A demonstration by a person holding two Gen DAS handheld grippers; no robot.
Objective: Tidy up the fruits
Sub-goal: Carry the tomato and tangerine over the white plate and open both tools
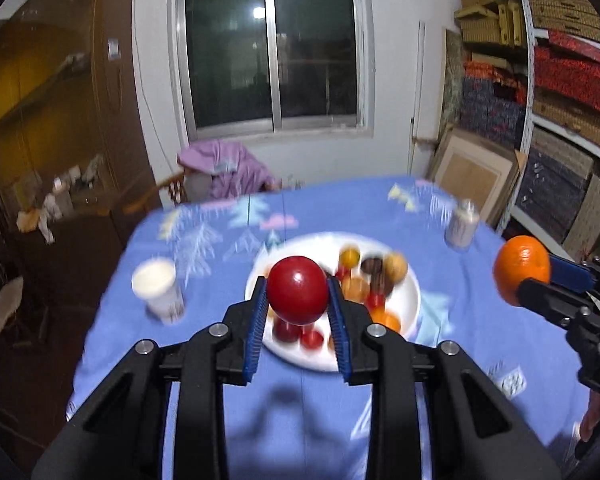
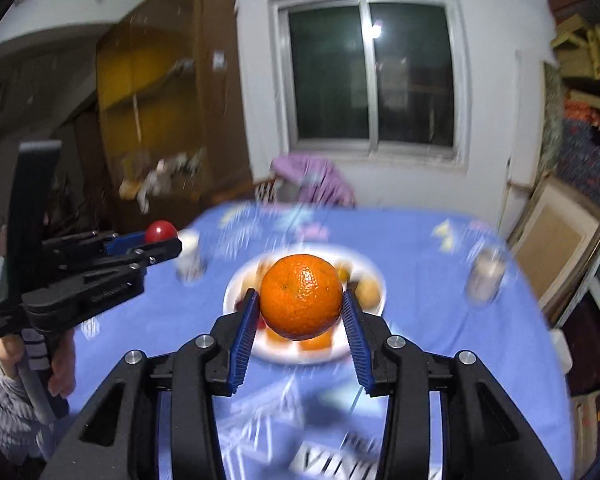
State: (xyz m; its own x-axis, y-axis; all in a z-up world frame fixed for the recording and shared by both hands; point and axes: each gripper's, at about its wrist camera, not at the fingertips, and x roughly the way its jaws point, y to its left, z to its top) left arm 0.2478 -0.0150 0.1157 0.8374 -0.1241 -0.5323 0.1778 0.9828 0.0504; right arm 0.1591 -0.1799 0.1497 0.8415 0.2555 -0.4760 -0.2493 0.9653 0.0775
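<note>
Your left gripper [image 1: 298, 294] clamps a red fruit [image 1: 297, 289], your right gripper [image 2: 300, 308] an orange [image 2: 301, 297], both above the plate [image 1: 410, 300] mid-table [image 1: 120, 300]. Open cloth nearer you; cup [image 1: 158, 286] left, bottle [image 1: 462, 226] right. Only the right view shows cloth lettering, too blurred to read.

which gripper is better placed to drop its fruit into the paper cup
Left, probably. The left gripper, shut on the round red fruit, is on the side of the white paper cup. The right gripper holds the orange on the far side of the white plate.
</note>
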